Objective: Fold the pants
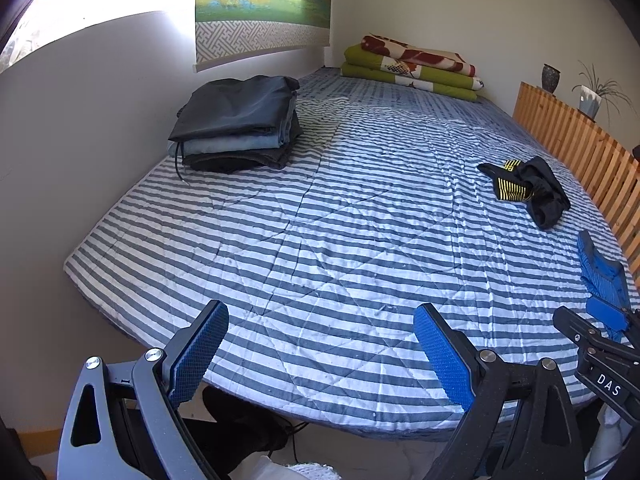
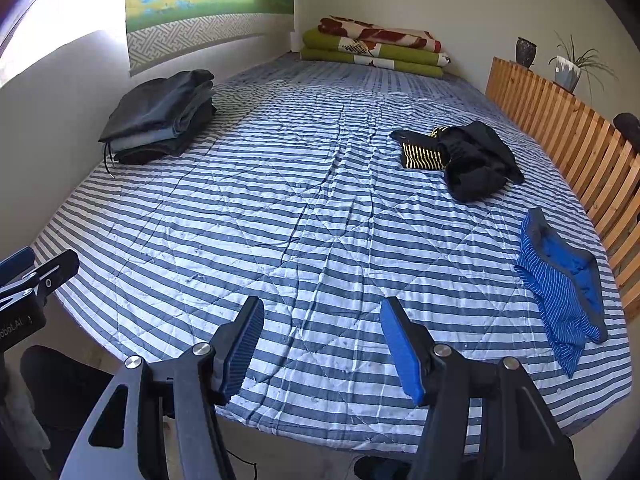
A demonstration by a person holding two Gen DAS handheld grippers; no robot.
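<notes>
The bed (image 2: 304, 208), under a blue-and-white striped quilt, fills both views and serves as the landmark here. A slatted wooden rail (image 2: 560, 136) runs along its right edge, and a folded green and red blanket (image 2: 376, 46) lies at its far end against the wall.

On the bed's left side, close to the wall, sits a stack of folded dark pants (image 2: 160, 120), three layers one on another, with a drawstring trailing from the bottom layer toward the near edge. The stack's long axis runs roughly from the near-left toward the far-right of the bed.

On the bed's right side, near the rail, a crumpled black garment with yellow-striped bands (image 2: 460, 156) lies in a heap; its long axis cannot be told, though a black end reaches out toward the bed's middle. Nearer along the same side, a blue striped garment (image 2: 560, 280) lies flat, its long axis running along the rail.

Both grippers hover over the bed's near edge, touching no cloth. The left gripper (image 1: 320, 354) has its blue-padded fingers wide apart with nothing between them. The right gripper (image 2: 322, 350) likewise has its fingers apart and empty.
</notes>
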